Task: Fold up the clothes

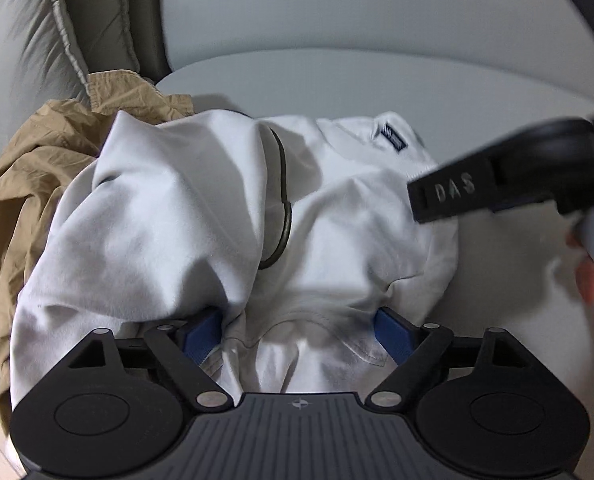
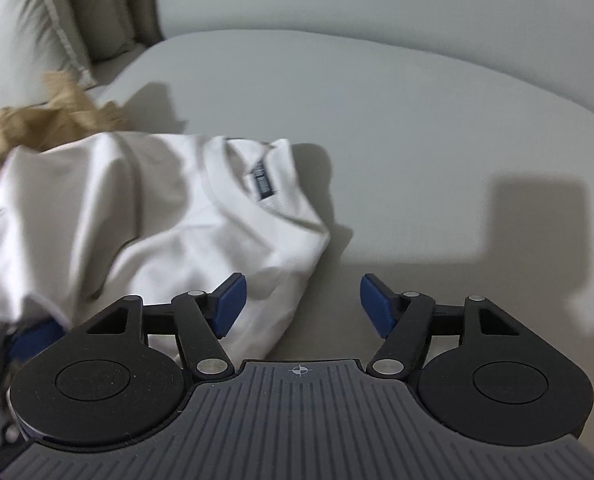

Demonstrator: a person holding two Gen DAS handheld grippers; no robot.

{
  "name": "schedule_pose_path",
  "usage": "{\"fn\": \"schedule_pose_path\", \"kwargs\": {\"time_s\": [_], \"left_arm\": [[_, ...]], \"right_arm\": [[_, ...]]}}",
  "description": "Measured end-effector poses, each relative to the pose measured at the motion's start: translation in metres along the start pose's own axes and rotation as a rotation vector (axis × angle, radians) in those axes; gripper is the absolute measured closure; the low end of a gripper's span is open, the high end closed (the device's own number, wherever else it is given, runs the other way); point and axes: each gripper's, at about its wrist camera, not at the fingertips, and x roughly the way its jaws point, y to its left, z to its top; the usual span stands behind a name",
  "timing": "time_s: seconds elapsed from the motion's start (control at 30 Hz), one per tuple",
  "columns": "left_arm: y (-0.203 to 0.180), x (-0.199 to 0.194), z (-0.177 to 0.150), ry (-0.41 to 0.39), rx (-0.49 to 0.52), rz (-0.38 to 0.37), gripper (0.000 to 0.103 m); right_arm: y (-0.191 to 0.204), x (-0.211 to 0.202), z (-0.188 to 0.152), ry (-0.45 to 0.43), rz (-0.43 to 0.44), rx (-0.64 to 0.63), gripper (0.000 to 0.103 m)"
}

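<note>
The tan garment (image 1: 37, 168) lies crumpled at the left of the sofa seat (image 2: 377, 120), partly under the white shirt (image 1: 169, 208). Risk: lifting the shirt may drag the tan garment with it, since the two overlap along the shirt's left edge.

The shirt sits bunched in the middle of the seat, collar and dark neck label (image 1: 393, 138) turned away from the person. The left gripper (image 1: 297, 332) is spread wide, with shirt fabric heaped between and over its blue pads (image 1: 203, 330); nothing is pinched. Risk: closing here would likely catch several layers at once, because the hem and folds are stacked, giving a crooked fold.

The right gripper (image 2: 299, 306) is also spread, holding nothing, with its left pad over the shirt's right edge and its right pad over bare seat. Risk: closing here may miss the cloth or catch only a thin edge that slips free. Both views are motion-blurred, so seams are hard to locate.
</note>
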Motion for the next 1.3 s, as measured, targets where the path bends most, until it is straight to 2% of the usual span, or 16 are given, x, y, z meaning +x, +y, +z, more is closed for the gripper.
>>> {"fn": "schedule_pose_path", "kwargs": {"time_s": [0.07,0.13,0.17,0.2,0.33,0.47,0.57,0.63,0.7,0.8,0.93,1.03,1.1,1.17,1.2,1.3], "left_arm": [[0.002,-0.001,0.0,0.004,0.004,-0.003,0.026],[0.005,-0.004,0.001,0.006,-0.002,-0.012,0.028],[0.006,-0.008,0.002,0.003,-0.001,-0.018,0.03],[0.006,-0.011,0.003,-0.001,0.0,-0.023,0.033],[0.002,-0.024,0.008,-0.033,0.012,-0.041,0.035],[-0.014,-0.071,0.022,-0.161,0.057,-0.074,0.035],[-0.023,-0.108,0.03,-0.246,0.066,-0.111,0.035],[-0.039,-0.149,0.031,-0.322,0.091,-0.177,0.034],[-0.053,-0.172,0.026,-0.36,0.114,-0.233,0.034],[-0.081,-0.208,0.005,-0.394,0.171,-0.32,0.034],[-0.125,-0.245,-0.035,-0.41,0.278,-0.433,0.027],[-0.144,-0.256,-0.071,-0.383,0.364,-0.473,0.027],[-0.142,-0.255,-0.093,-0.353,0.4,-0.468,0.027],[-0.135,-0.252,-0.112,-0.326,0.418,-0.455,0.027],[-0.128,-0.25,-0.118,-0.324,0.413,-0.448,0.027],[-0.103,-0.248,-0.133,-0.329,0.366,-0.419,0.027]], "right_arm": [[0.0,0.012,0.0,0.002,0.013,-0.006,0.035],[0.007,0.011,0.001,-0.007,0.018,-0.049,0.061],[0.008,0.01,0.001,-0.007,0.031,-0.059,0.098],[0.011,0.004,0.002,-0.002,0.083,-0.041,0.097],[0.016,-0.03,0.0,-0.057,0.082,-0.032,0.098],[0.012,-0.092,0.0,-0.166,0.095,0.019,0.098],[0.007,-0.156,-0.004,-0.265,0.063,0.022,0.098],[-0.004,-0.203,-0.018,-0.327,0.02,0.029,0.098],[-0.016,-0.249,-0.033,-0.389,-0.023,0.036,0.098],[-0.045,-0.31,-0.069,-0.449,-0.09,0.089,0.098],[-0.089,-0.37,-0.138,-0.471,-0.168,0.199,0.098],[-0.102,-0.377,-0.188,-0.404,-0.176,0.247,0.097],[-0.108,-0.367,-0.208,-0.36,-0.145,0.276,0.097],[-0.109,-0.352,-0.222,-0.308,-0.089,0.301,0.097],[-0.101,-0.339,-0.226,-0.27,-0.031,0.307,0.097],[-0.083,-0.321,-0.218,-0.236,0.045,0.283,0.097]]}}
